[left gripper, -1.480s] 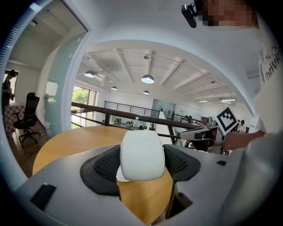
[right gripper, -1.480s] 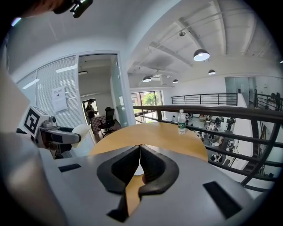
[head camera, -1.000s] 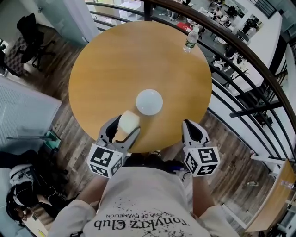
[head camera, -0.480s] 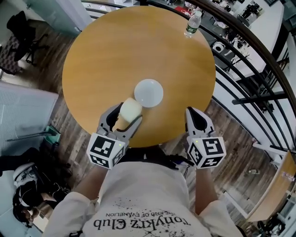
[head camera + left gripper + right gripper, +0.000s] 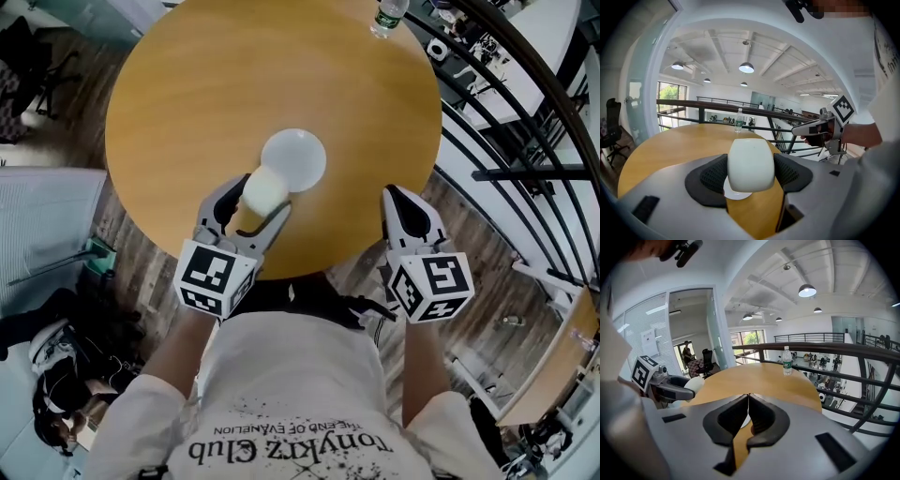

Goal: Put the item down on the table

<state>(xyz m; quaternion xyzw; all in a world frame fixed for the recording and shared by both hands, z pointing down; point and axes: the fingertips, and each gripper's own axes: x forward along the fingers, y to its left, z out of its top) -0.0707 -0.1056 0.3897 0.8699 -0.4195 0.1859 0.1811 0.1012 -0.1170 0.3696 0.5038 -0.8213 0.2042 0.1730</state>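
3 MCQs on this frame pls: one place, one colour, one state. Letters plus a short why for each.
1. Where does the water bottle stand?
A. on the floor
B. at the far edge of the table
C. on a chair

2. What colour is the cup in the left gripper?
A. white
B. red
C. black

3. How do the jaws of the right gripper stand?
A. wide apart
B. together, nothing between them
C. shut on a spoon

Key:
1 B: the head view shows it upright on the wood by the far rim.
2 A: the left gripper view shows a white cup clamped between its jaws.
3 B: the right gripper view shows the jaws meeting with nothing held.
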